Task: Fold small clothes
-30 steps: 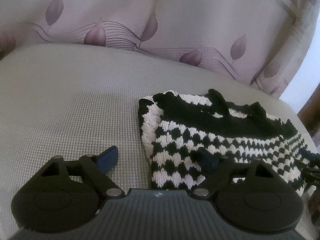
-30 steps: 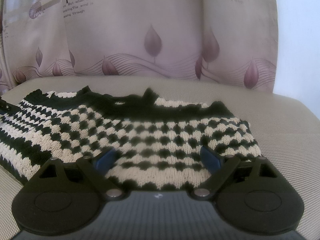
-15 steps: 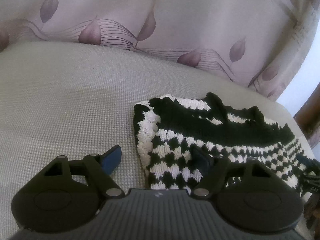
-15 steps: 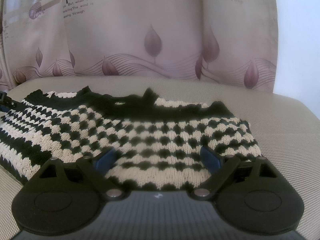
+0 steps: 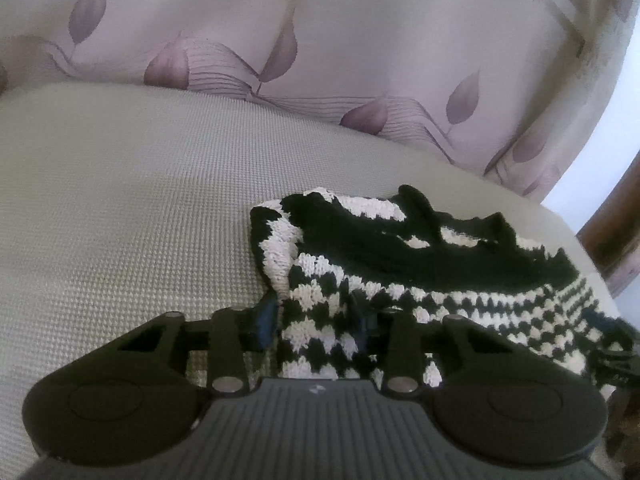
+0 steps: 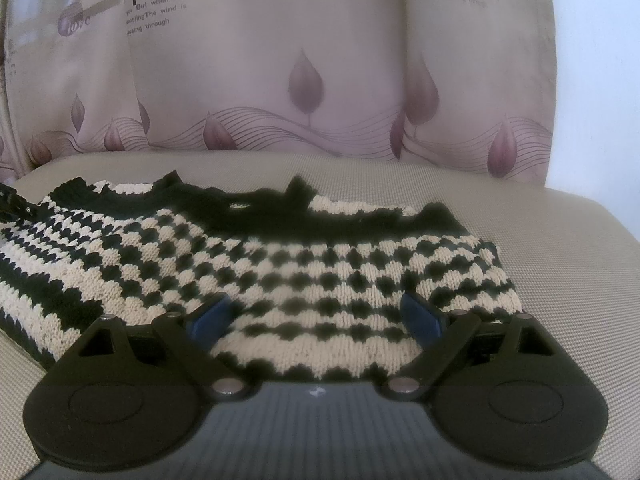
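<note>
A home: cushioned seat (image 6: 560, 264), leaf-print curtain (image 6: 320, 60).

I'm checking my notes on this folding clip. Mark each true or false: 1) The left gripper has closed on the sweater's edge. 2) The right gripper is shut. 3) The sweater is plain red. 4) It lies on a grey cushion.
1) True: the left gripper pinches the sweater.
2) False: the right gripper is open over the hem.
3) False: black-and-cream checks.
4) True: the grey cushion is under it.
</note>
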Available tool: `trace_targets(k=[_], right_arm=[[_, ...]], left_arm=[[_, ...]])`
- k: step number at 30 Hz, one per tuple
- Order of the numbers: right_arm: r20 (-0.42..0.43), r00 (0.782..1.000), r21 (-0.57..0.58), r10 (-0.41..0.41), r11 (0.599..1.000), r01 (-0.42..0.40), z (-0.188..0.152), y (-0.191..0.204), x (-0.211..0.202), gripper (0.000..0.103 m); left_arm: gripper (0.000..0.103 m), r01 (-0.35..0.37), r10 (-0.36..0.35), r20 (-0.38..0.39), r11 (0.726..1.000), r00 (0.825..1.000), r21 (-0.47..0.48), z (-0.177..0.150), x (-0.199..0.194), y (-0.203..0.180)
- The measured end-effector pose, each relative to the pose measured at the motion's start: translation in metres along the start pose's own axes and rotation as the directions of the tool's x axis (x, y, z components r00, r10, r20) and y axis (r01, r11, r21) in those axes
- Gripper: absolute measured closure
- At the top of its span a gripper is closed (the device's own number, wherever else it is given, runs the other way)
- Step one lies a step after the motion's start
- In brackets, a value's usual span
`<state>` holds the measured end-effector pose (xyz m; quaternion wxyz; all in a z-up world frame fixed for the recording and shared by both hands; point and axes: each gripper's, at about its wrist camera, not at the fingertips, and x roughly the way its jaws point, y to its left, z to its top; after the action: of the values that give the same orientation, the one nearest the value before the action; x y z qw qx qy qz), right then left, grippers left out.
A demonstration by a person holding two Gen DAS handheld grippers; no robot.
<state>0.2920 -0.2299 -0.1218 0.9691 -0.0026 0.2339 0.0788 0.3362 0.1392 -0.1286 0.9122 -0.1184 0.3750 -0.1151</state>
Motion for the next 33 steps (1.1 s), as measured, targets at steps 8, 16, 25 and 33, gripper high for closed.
trace_targets(k=[8,16,25,33], right_arm=[[0.000,1.000,-0.006,-0.004,1.000,0.004,0.000,0.001,0.001,0.011],[0.001,1.000,-0.015,-0.008,1.000,0.008,0.000,0.002,0.001,0.010],[0.001,1.000,-0.016,-0.009,1.000,0.009,0.000,0.003,0.000,0.009],[0.005,1.000,-0.002,0.001,1.000,-0.001,0.001,0.002,0.000,0.009]], left_arm=[[0.040,0.098,-0.098,0.001,0.995,0.995,-0.022,0.002,0.003,0.012],[0.012,0.073,-0.073,-0.011,0.994,0.997,0.082,0.007,0.010,-0.002],[0.062,0.092,-0.091,-0.022,0.992,0.996,0.091,0.008,0.013,0.000],[0.080,0.067,-0.063,0.046,0.995,0.997,-0.080,0.004,-0.002,-0.020]])
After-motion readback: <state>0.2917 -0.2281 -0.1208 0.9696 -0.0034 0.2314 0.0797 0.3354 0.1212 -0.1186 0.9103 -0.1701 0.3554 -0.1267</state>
